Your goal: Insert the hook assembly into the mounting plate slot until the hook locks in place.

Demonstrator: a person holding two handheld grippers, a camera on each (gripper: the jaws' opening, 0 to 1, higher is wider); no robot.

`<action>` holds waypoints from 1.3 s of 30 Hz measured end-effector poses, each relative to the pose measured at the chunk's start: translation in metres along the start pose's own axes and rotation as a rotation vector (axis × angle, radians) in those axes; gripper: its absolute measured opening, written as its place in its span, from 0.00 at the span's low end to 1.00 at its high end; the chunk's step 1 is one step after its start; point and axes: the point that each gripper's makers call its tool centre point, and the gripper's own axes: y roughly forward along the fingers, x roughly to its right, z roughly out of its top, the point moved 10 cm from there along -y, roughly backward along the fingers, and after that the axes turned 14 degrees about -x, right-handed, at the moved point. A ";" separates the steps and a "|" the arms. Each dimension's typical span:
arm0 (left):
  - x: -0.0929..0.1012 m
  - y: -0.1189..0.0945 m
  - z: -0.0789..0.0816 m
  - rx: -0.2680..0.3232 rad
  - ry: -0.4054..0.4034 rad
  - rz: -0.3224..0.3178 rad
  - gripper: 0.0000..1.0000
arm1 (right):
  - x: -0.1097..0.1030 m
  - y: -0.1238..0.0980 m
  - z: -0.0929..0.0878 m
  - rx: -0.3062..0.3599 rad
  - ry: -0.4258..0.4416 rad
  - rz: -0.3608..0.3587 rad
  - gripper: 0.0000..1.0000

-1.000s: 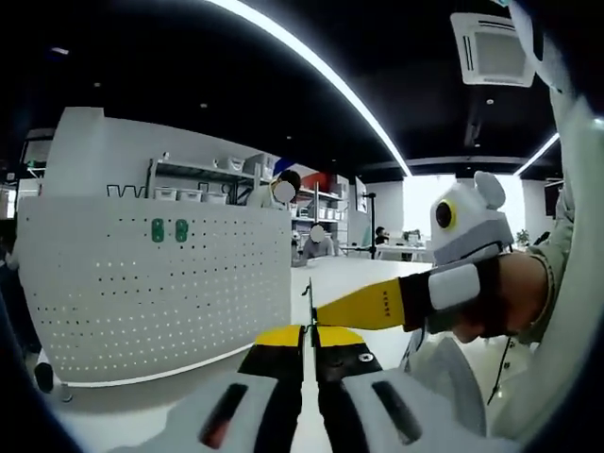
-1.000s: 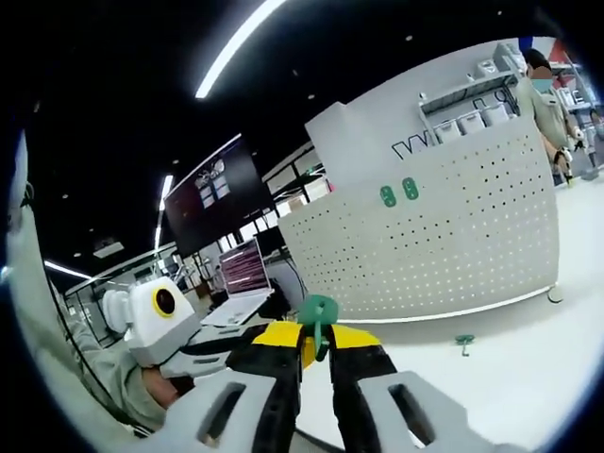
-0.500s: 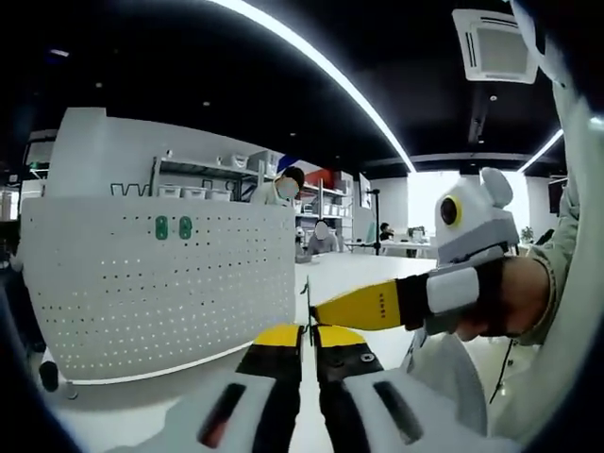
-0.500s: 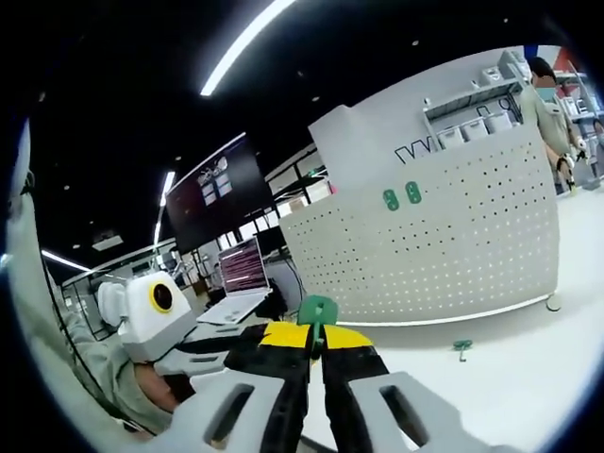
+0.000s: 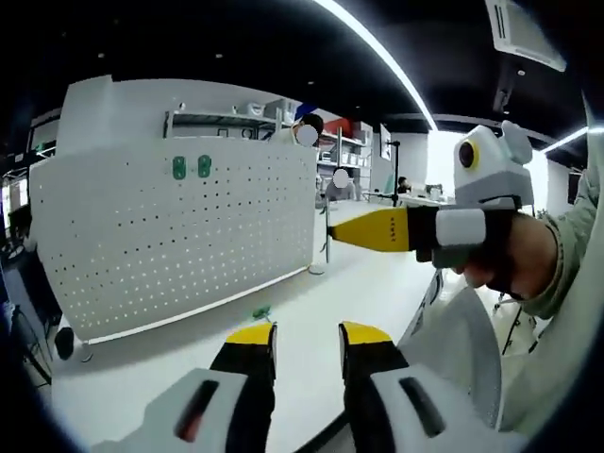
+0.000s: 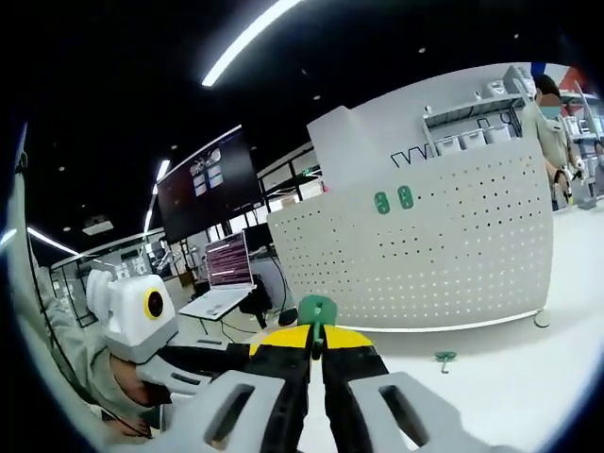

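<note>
Hook assembly [image 6: 316, 311], green, sits pinched in the right claw [image 6: 316, 342], whose yellow-tipped jaws are closed on it, well short of the white perforated mounting plate [image 6: 425, 245] standing upright on the table [image 6: 528, 377]. The left claw [image 5: 307, 335] has its jaws parted with nothing between them. In the left gripper view the right claw [image 5: 332, 231] appears in the air near the plate's edge. A second small green hook [image 6: 444, 357] lies on the table near the plate's foot. The carry to the plate looks like the step in hand; next, the hook needs lining up with a slot and pressing in until it locks.
</note>
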 end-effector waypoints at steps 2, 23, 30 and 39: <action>-0.002 -0.002 -0.004 -0.005 -0.009 0.001 0.28 | 0.005 0.001 0.000 -0.001 -0.005 -0.017 0.01; -0.016 -0.017 -0.034 -0.089 -0.001 0.094 0.44 | 0.064 0.025 0.044 0.091 -0.111 -0.290 0.01; -0.021 -0.023 -0.039 -0.083 -0.020 0.105 0.45 | 0.075 0.041 0.066 0.125 -0.125 -0.348 0.01; -0.021 -0.025 -0.044 -0.088 -0.026 0.102 0.45 | 0.094 0.059 0.087 0.153 -0.147 -0.428 0.01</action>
